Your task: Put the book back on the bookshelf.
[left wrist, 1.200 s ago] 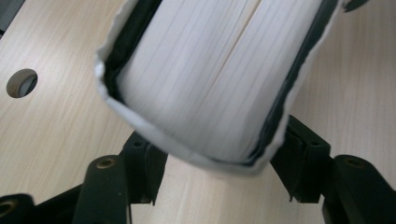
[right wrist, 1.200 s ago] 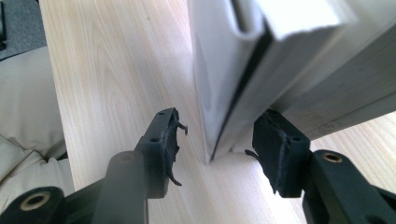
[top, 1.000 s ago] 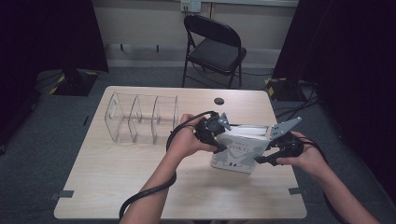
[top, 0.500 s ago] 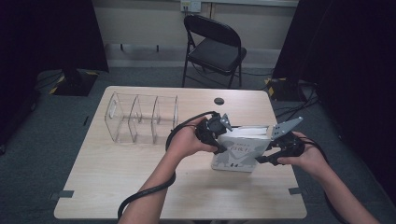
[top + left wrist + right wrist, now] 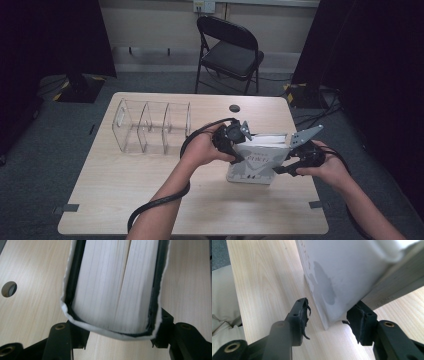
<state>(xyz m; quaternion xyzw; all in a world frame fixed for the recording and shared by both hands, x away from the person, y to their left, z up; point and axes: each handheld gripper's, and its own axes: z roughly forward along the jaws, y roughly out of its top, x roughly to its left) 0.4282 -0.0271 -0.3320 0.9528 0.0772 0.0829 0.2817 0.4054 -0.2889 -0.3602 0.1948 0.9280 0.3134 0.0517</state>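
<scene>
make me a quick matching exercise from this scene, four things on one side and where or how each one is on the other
1. book
2. clear divider rack
3. folding chair
4. left gripper

A. on the floor beyond the table
B. upright on the table between both grippers
C. jaws either side of the page block
D. on the table's left part, compartments bare

Pairs: 1-B, 2-D, 3-A, 4-C

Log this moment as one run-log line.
left tongs: shut on book | right tongs: open at book's corner | book: upright on table | clear organizer: untouched
</scene>
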